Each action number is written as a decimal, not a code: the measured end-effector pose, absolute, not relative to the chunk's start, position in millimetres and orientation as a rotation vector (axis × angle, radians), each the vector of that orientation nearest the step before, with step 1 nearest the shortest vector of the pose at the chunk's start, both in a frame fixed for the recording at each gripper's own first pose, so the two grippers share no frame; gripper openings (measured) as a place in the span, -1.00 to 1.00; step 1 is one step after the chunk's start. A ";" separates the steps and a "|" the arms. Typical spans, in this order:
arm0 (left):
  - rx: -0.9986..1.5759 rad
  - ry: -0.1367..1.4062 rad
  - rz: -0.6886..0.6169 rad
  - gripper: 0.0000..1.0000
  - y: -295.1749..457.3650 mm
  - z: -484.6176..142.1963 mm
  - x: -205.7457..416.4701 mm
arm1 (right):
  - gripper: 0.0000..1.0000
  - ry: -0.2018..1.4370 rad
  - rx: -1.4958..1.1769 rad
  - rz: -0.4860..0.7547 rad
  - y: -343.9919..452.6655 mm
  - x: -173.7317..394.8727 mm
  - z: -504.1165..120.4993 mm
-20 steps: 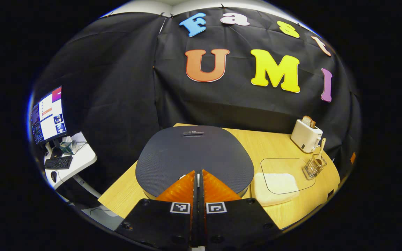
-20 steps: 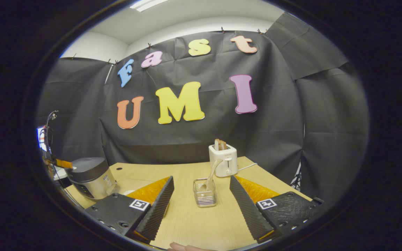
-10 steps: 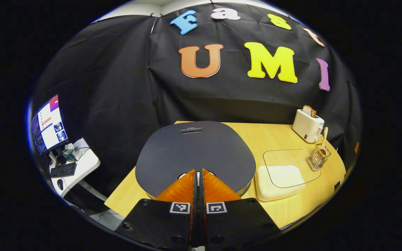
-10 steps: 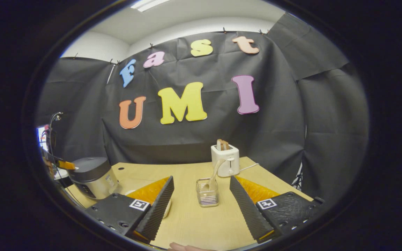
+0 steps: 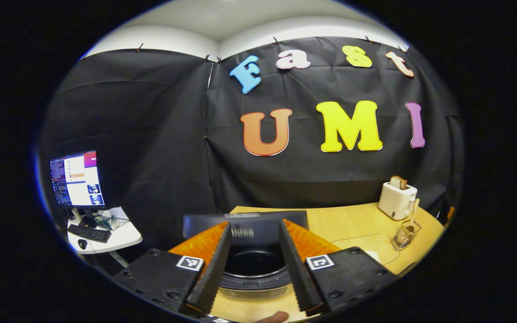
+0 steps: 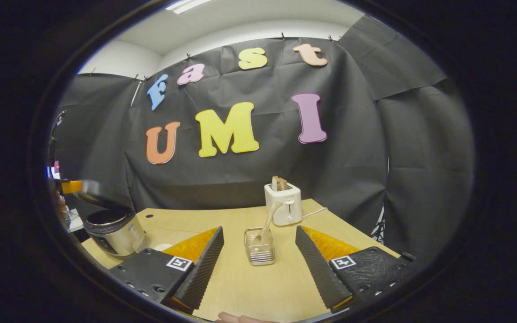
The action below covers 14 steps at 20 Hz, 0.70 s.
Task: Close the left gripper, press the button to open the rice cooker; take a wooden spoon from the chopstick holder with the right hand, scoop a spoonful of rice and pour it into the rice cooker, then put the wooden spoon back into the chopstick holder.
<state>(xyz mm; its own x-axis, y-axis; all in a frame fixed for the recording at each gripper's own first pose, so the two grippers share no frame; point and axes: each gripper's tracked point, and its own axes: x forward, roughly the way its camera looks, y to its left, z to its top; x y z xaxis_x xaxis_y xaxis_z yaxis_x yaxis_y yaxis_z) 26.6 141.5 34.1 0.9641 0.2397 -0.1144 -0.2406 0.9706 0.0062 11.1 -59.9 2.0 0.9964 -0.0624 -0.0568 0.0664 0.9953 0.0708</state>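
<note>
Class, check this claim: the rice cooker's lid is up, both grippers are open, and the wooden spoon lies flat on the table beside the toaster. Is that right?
Not quite. The wooden spoon stands in the chopstick holder, in front of the toaster, as the right gripper view shows. The rice cooker lid is up, and the left gripper and right gripper are open.

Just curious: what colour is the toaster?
White; the toaster shows best in the right gripper view.

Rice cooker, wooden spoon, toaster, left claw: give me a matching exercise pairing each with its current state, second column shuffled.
Things:
1. rice cooker
2. wooden spoon
3. toaster
4. left claw

States:
A. standing in the chopstick holder
B. fingers spread apart, holding nothing
C. lid raised, dark inner pot exposed
D. bread sticking out of the top

Pairs: 1-C, 2-A, 3-D, 4-B
</note>
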 end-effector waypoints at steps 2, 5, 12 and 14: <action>-0.015 0.089 0.210 0.81 129.1 36.4 17.9 | 0.92 0.065 0.073 -0.071 -62.3 15.2 -1.9; -0.006 0.093 0.205 0.99 121.3 21.9 5.3 | 0.92 0.071 0.074 -0.084 -70.1 28.0 -6.7; -0.026 0.063 0.174 0.99 98.8 -3.3 -4.2 | 0.92 0.159 0.090 -0.097 -97.7 93.9 -36.4; -0.027 0.069 0.139 1.00 91.5 -4.0 -2.5 | 0.92 0.173 0.096 -0.111 -105.2 118.8 -40.0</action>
<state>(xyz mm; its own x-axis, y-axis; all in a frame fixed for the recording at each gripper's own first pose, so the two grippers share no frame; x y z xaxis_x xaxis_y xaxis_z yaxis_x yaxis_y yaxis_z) -2.5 91.5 -4.0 0.9879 0.1377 -0.0706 -0.1396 0.9899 -0.0225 118.8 -105.2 -40.0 0.9791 -0.1016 -0.1764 0.1181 0.9893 0.0860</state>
